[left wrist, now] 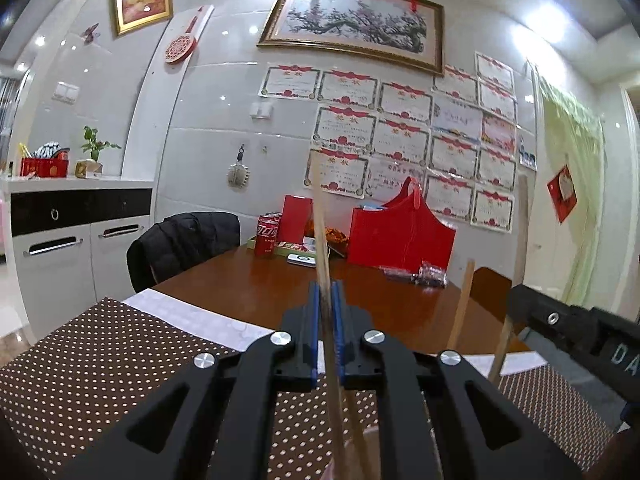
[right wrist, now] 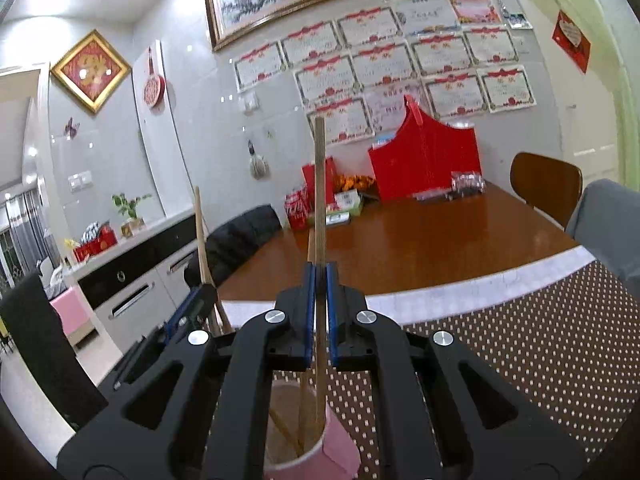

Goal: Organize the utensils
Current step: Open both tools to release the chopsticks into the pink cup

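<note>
Currently both units clamp chopsticks. Left hand-held gripper (left wrist: 325, 292): blue pads pinched narrow on a wooden chopstick (left wrist: 320, 216), which stands near upright, top end rising in front of the certificates on the wall, lower end dropping behind the jaws toward the bottom of the left wrist view, where a pinkish blur shows; cannot tell what it is from that view

Right hand-held gripper (right wrist: 319, 276): jaws likewise clamped on a second chopstick (right wrist: 319, 184), upright, its lower end inside a pink paper cup (right wrist: 334, 446) directly under the jaws. Two or three more chopsticks (right wrist: 286, 430) already lean inside that cup, tilted against its wall

Cup sits on a brown polka-dot mat (right wrist: 540, 340) at the near edge of the bench (right wrist: 420, 240), with a white strip of cloth along the mat's far edge. Left unit shows at lower left of the right wrist view, its stick standing beside it; right unit's black body shows at right edge of the left wrist view

Far end of the bench: red gift bag (left wrist: 400, 236), red soda cans (left wrist: 267, 236), red box, small packets. Dark jacket (left wrist: 188, 240) hangs over a chair at the left of the bench
</note>
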Available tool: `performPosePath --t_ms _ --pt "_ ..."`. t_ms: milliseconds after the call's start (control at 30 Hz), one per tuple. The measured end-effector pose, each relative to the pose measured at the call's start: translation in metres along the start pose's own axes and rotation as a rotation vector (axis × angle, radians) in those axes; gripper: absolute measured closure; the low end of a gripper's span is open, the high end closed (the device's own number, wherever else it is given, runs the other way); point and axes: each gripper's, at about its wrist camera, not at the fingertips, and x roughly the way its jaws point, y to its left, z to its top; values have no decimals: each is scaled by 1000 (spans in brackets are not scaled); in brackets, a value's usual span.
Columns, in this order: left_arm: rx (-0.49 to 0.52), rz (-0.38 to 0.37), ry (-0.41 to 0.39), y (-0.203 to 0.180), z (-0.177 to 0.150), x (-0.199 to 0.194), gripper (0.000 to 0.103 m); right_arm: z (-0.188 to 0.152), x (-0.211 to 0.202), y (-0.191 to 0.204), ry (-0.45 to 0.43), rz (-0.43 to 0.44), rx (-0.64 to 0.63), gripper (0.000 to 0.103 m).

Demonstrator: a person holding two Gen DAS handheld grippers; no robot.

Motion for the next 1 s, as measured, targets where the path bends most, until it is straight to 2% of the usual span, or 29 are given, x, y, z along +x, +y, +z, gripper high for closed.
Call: performPosePath --t_ms 233,367,533,600,667,700,733,767,800,1000 --pt "83 13 25 2 -15 -11 91 -22 7 -1 119 9 -12 97" --pt "106 10 64 9 -22 -17 83 -28 1 -1 120 8 -31 97" --pt "150 5 78 13 -25 -31 81 -35 -6 -1 175 8 -34 96" --pt "158 -1 90 14 -25 -37 78 -38 -10 -1 186 -8 -28 95" --pt "166 0 95 16 -26 -44 75 -41 -14 -1 199 -9 -21 90" --pt "167 0 94 18 -26 -49 74 -42 -17 0 201 -15 -19 81" --pt "167 0 93 19 -26 -53 74 -43 -21 0 198 -20 -17 65" --pt "167 0 92 21 -25 -58 73 -44 -27 0 185 -28 -17 55" --pt "166 1 92 23 -24 -62 72 -45 -34 1 170 -36 -16 49" --pt "149 -7 83 30 -16 -89 64 -45 -65 13 132 -34 -22 49"
